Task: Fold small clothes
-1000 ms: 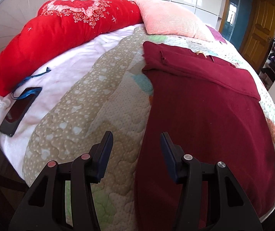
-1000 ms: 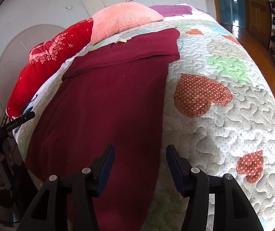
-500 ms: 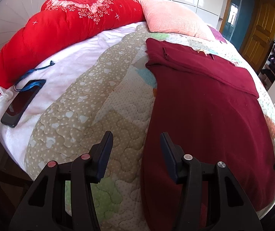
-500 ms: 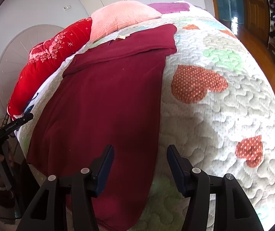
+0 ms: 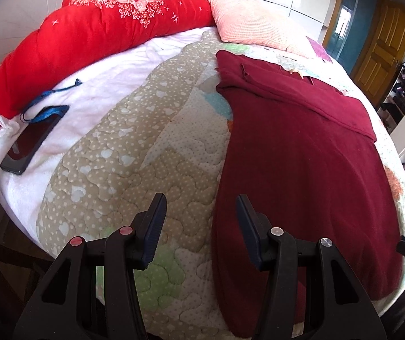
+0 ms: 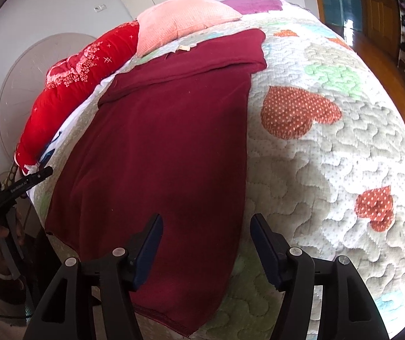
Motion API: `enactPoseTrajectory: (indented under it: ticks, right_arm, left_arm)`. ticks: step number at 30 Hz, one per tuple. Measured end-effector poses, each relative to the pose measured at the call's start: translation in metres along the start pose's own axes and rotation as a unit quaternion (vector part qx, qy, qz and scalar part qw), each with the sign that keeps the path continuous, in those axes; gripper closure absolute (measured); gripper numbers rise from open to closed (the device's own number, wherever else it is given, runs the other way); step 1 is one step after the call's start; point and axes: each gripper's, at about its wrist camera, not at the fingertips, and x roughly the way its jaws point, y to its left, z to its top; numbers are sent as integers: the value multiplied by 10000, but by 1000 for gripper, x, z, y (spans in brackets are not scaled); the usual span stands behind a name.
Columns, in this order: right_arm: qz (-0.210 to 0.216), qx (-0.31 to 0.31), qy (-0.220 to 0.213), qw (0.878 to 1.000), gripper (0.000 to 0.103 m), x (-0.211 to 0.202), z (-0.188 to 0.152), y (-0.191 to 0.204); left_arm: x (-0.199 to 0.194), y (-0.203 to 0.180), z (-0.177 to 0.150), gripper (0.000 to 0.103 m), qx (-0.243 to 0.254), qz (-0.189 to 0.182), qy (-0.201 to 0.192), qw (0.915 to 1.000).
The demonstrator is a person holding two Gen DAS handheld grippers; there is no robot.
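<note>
A: What takes up most of the view?

B: A bed under a pale quilted coverlet (image 6: 330, 153) stitched with polka-dot hearts in red, green and tan. Along its head lie a long red bolster with white floral print (image 5: 89, 45) and a pink ribbed cushion (image 5: 256, 25).

A: And the garment?

B: A dark maroon knit garment (image 5: 296, 170) lies spread flat on the coverlet, its far end folded over into a band just short of the pink cushion, its near hem at the edge of the bed.

A: Where are the two tools?

B: The left gripper (image 5: 201, 221) hovers above the garment's left border, jaws apart and holding nothing. The right gripper (image 6: 205, 243) hangs over the garment's right border near the hem, jaws likewise wide apart and empty.

A: Anything smaller?

B: A black phone with a blue lanyard (image 5: 33, 141) rests on a white fleece sheet (image 5: 111, 90) beside the bolster, well apart from the garment.
</note>
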Motion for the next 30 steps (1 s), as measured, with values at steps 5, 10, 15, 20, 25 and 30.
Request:
enactPoseTrajectory:
  ticks: [5,10,15,20,25,30]
  right_arm:
    - [85,-31,34,10000,41,-4,-6,0]
    - [357,144,53,9992,40,-7,-16,-11]
    - [722,267,105,9970,38,-9,-23,-16]
    - [883,103,236,9958,38,-11,-30,-12]
    - [1147,166,270,9929,36,-10,-36,-12]
    - [1289,238,230,9911,36,-9,-40,-12]
  left_arm:
    - [-1,15,-11,53,-273,-311,275,9988]
    - [1,21,-23,53,-397,-810,645,9938]
    - [-2,12,-34,53,-332,-1137,848,9893]
    - [4,3,-39,53,-348,-1342,985,9854]
    - [11,-5,-34,49,-411,-1411,1039,9837]
    - [16,-13,-36,43,-215,-1369,1030,9850]
